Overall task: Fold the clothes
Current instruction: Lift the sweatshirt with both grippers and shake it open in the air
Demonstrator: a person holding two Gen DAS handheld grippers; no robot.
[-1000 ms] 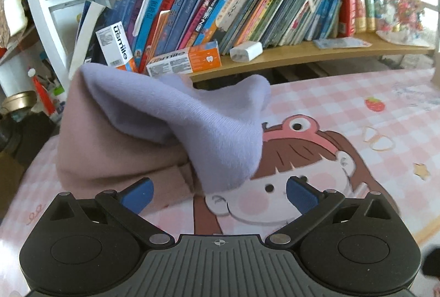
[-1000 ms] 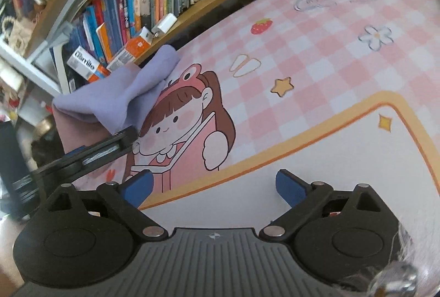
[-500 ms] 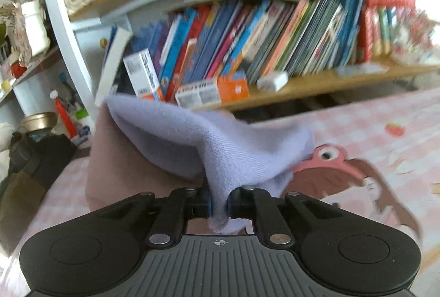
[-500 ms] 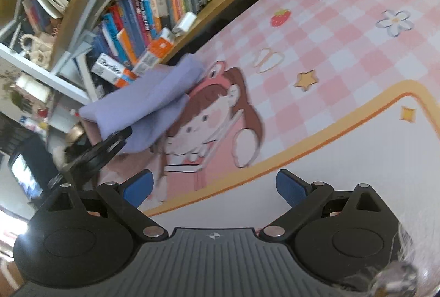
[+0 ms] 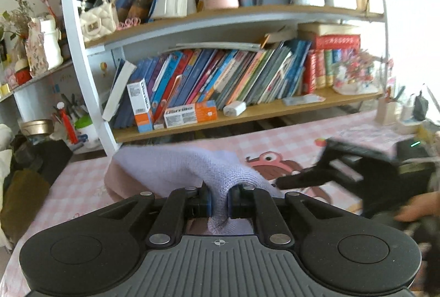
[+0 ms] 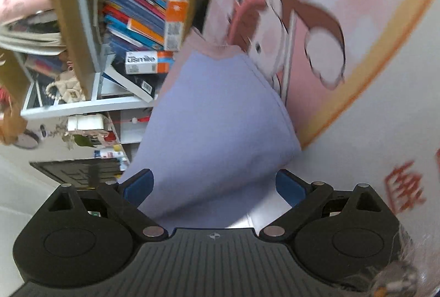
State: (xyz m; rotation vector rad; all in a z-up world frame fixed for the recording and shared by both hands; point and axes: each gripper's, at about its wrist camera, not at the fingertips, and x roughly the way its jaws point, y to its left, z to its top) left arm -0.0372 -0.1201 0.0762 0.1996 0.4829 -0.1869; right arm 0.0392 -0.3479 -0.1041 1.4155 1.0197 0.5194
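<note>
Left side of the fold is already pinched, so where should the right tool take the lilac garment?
Judging by the pose, take the free lower edge of the lilac garment, which already hangs between the right tool's open fingers. Come straight on from below and close across the thin layered hem, opposite the left tool's pinch.

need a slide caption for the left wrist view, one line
Left tool shut on a lavender knit garment above the pink checked mat, right tool approaching, bookshelf behind.
</note>
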